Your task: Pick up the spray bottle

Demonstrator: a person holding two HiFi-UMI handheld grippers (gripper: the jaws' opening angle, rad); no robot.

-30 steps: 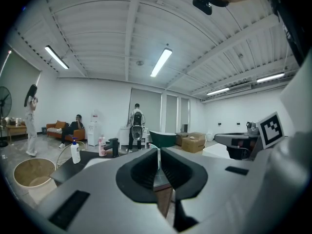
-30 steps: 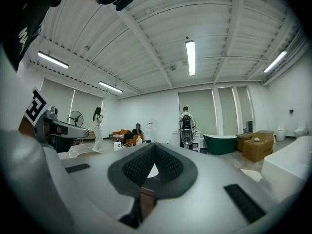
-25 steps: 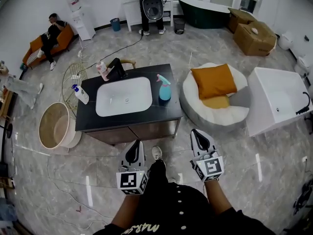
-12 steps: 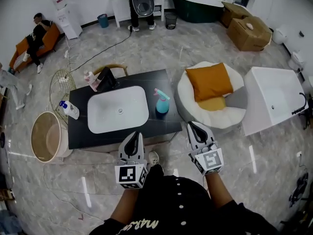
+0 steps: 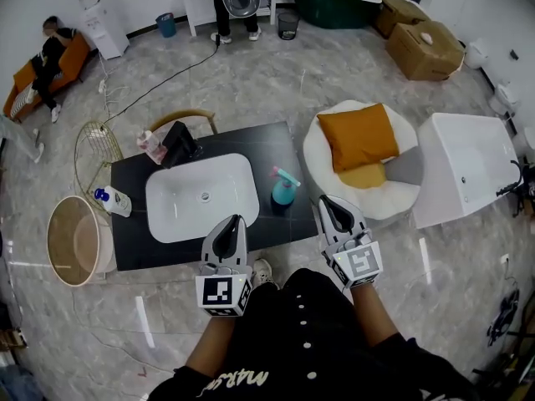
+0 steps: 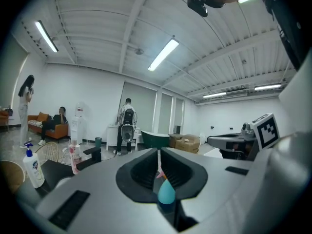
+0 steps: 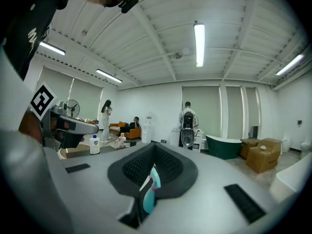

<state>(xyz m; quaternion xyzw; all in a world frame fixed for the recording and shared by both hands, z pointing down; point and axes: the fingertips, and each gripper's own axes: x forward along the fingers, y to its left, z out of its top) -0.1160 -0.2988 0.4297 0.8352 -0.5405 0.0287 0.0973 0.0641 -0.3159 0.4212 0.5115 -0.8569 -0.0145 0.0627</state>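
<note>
The teal spray bottle [image 5: 282, 190] with a pink trigger stands upright on the right end of the black vanity top [image 5: 129, 232], beside the white basin [image 5: 201, 197]. My left gripper [image 5: 231, 221] is shut and empty, its tips over the counter's front edge, left of and nearer than the bottle. My right gripper [image 5: 327, 202] is shut and empty, off the counter's right front corner, right of the bottle. In the left gripper view the bottle [image 6: 166, 192] shows past the shut left gripper [image 6: 159, 155]. The right gripper view shows the bottle [image 7: 150, 193] beyond the shut right gripper [image 7: 155, 151].
A white pump bottle [image 5: 113, 200], a pink bottle [image 5: 150, 144] and a black faucet [image 5: 180, 143] also stand on the vanity. A round tub [image 5: 73, 241] sits at its left. A white pouf with an orange cushion [image 5: 359, 136] and a white bathtub [image 5: 468, 170] lie to the right.
The person has walked up to the vanity. Both grippers have come from the open floor to its front edge, nearer the spray bottle, and stayed shut.
</note>
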